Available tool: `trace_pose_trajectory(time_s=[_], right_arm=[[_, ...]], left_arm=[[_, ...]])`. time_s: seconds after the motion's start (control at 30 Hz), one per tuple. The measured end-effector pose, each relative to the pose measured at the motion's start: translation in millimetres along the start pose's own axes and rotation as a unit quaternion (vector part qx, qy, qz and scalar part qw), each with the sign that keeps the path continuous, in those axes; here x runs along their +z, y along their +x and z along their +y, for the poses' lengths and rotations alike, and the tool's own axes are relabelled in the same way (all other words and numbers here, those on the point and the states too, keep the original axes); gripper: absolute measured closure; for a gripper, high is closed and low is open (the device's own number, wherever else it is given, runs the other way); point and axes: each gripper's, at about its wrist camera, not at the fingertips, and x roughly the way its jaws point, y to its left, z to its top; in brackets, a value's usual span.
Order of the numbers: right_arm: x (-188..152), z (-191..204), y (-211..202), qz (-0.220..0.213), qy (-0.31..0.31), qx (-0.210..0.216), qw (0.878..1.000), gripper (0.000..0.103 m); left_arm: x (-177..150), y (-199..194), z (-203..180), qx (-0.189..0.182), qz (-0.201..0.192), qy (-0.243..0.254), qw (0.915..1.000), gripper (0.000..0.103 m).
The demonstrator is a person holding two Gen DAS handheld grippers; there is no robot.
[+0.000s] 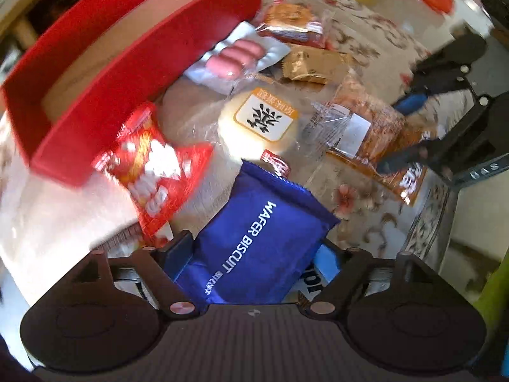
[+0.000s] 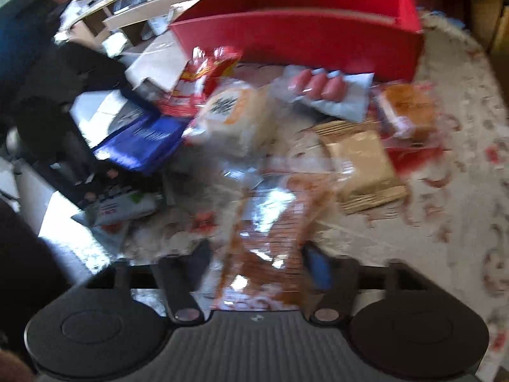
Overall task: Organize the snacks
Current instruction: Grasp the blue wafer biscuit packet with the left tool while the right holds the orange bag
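Observation:
My left gripper (image 1: 254, 248) is shut on a blue wafer biscuit pack (image 1: 261, 232), held above the table. My right gripper (image 2: 257, 261) is shut on a clear orange bread bag (image 2: 270, 242); in the left wrist view that bag (image 1: 366, 130) lies at the right with the right gripper (image 1: 410, 127) on it. A red box (image 1: 105, 63) stands open at the upper left, and at the top of the right wrist view (image 2: 302, 41). Loose snacks lie beside it: a red chip bag (image 1: 156, 165), a round white bun (image 1: 261, 121), a pink sausage pack (image 1: 238, 57).
A gold wrapper (image 1: 311, 63) and an orange cake pack (image 1: 292, 22) lie on the floral tablecloth (image 1: 366, 216). The table edge runs at the right. In the right wrist view the left gripper and a white green-marked pack (image 2: 124, 207) sit at the left.

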Motion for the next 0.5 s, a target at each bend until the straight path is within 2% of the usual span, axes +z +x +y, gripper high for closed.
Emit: trace_pose_trajectory(time_s=[0.1,0.23,0.3,0.4,0.5], right_arm=[[-1.1,-5.1,-2.5,-0.005,0.007,-0.003,1.000,0.074],[-7.8,0.5,-4.2,-0.012,-0.017,-0.026,0.999,0.075],[-10.0,-2.0,-5.3,-0.015,-0.014,-0.030,0.999,0.075],[-16.5,-8.8,-11.2,-0.021,-0.004,-0.041,0.999,0.075],[-15.4,-11.8,-12.4,-0.020,0.007,-0.038,0.999,0.075]], left_arm=[[-1.8,1.5,-9.9,0.000,-0.005,-0.031,0.9995,0.027],[0.3,5.1,-32.5,0.028,-0.013,-0.034,0.9990,0.035],[0.4,5.5,-37.3,0.026,-0.020,-0.044,0.9985,0.039],[-1.8,10.5,-39.7,0.006,-0.042,-0.103,0.9937,0.037],[-4.4,14.9,-52.0,0.017,-0.067,-0.124,0.9899,0.025]])
